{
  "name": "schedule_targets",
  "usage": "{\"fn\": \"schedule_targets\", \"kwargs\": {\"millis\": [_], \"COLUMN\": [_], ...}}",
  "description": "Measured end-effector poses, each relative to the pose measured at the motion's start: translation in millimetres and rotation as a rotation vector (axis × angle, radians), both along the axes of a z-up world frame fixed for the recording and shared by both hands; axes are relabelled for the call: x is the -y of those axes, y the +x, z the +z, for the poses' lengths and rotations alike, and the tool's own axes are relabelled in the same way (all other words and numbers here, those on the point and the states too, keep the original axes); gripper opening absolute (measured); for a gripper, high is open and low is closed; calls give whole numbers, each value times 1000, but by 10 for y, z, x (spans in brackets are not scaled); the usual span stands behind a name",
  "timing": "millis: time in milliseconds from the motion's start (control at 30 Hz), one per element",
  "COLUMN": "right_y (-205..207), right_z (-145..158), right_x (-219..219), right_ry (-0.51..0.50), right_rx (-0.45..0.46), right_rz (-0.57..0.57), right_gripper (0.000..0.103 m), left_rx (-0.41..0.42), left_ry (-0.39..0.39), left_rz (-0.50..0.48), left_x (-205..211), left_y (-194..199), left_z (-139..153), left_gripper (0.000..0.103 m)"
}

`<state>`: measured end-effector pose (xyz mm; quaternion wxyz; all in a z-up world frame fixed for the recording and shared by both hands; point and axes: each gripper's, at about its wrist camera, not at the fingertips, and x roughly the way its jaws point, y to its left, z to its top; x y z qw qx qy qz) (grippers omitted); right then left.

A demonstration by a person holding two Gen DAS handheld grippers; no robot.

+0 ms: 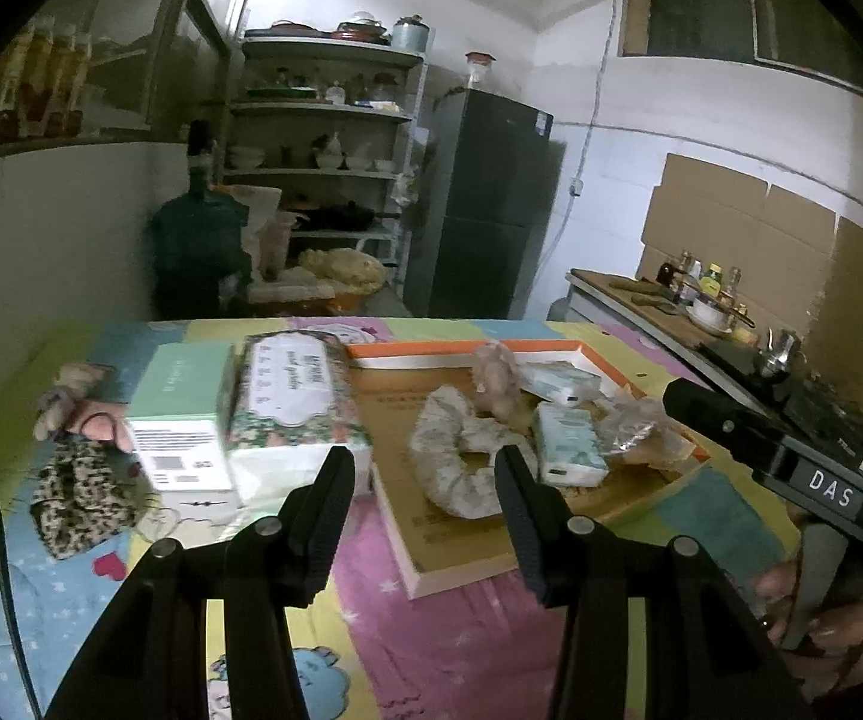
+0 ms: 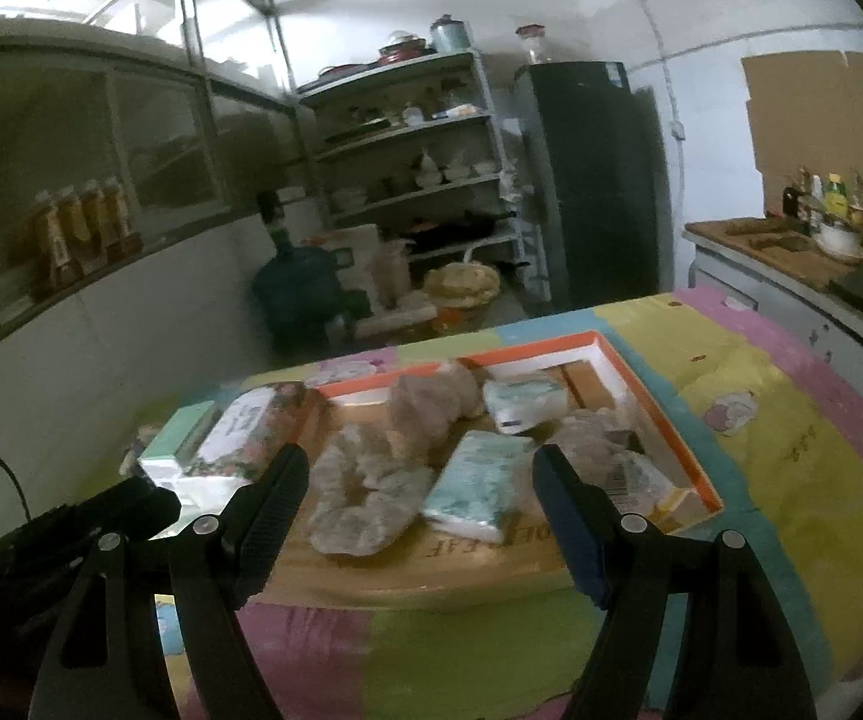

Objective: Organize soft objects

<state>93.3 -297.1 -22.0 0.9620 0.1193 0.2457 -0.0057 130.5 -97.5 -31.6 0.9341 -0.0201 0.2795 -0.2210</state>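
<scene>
Tray [image 2: 659, 414] on patterned cloth: furry ring [image 2: 365, 498], tissue pkts [image 2: 479, 480], plush lump seen in both views. Leopard-print pouch [image 1: 80, 498] beside tray and boxes shown by left view only. Left gripper [image 1: 425, 468] and right gripper [image 2: 419, 468] held agape, nothing btwn fingers.

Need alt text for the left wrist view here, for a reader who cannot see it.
The open, empty left gripper hovers over a colourful tablecloth, facing a shallow cardboard tray holding a ring-shaped scrunchie and tissue packs. Two tissue boxes stand left of the tray.
</scene>
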Motion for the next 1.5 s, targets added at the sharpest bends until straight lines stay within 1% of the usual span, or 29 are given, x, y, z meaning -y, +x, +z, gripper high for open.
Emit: {"fn": "schedule_targets", "kwargs": {"millis": [533,733,933,1100,1233,1400,1500], "right_y": [-29,11,77,179,304,551,661], "right_z": [141,148,103,11,-122,-276,-361], "right_x": [-507,-761,-1010,-1274,-1503,-1749,-1844], "right_ry": [-46,-59,-65,-77,-108,-194,-245], "right_rx": [18,13,0,-21,-45,-91,-116], "right_rz": [83,127,173,244,345,482,518], "right_gripper": [78,78,78,78,78,78,78], "left_rx": [39,39,35,25,9,-9,-20], "left_ry": [-11,-32,-47,-62,-76,-83,-86], "left_rz": [83,136,216,260,284,300,307], "left_x": [-531,-866,-1273,-1495,-1636,-1767,-1825], "left_y": [-170,-189,-157,-144,-117,-78,-53], "left_z": [76,77,31,-25,-77,-163,-209], "left_gripper": [49,49,49,49,49,49,49]}}
